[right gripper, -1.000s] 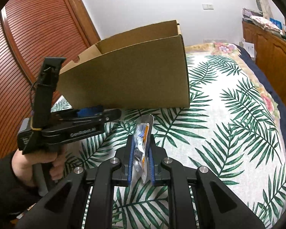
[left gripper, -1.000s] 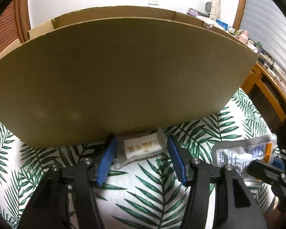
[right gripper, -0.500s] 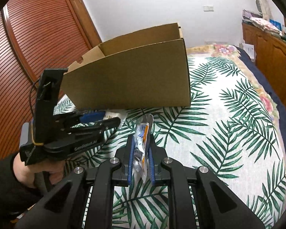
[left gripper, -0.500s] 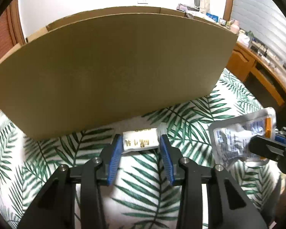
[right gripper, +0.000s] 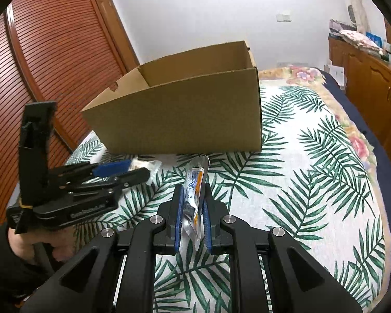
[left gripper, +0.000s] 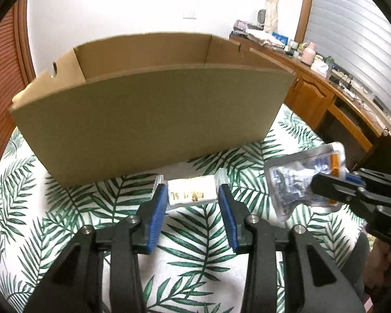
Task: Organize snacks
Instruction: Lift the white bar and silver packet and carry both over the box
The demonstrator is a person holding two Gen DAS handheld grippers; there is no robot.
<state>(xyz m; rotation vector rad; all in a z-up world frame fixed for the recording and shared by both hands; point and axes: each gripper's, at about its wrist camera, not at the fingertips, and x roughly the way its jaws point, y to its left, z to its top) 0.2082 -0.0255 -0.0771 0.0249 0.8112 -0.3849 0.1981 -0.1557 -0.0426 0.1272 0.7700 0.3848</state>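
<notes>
A small white snack packet (left gripper: 191, 194) with gold lettering sits crosswise between the blue pads (left gripper: 159, 208) of my left gripper (left gripper: 193, 195), which is shut on it just in front of the open cardboard box (left gripper: 153, 120). In the right wrist view the left gripper (right gripper: 139, 169) holds that packet (right gripper: 146, 165) a little above the bedspread, near the box (right gripper: 185, 120). My right gripper (right gripper: 193, 195) is shut on a silver pouch (right gripper: 194, 193) with blue and orange print, held upright. The same pouch (left gripper: 299, 177) appears at the right of the left wrist view.
A leaf-patterned bedspread (right gripper: 299, 182) covers the bed under everything. A slatted wooden wardrobe door (right gripper: 52, 52) stands to the left. Wooden cabinets (left gripper: 325, 99) with clutter on top run along the right. A person's hand (right gripper: 23, 242) grips the left gripper's handle.
The left gripper's jaws narrowed onto the white packet, then it drew back and up from the box, whose inside now shows. The right gripper and its pouch stayed put.
</notes>
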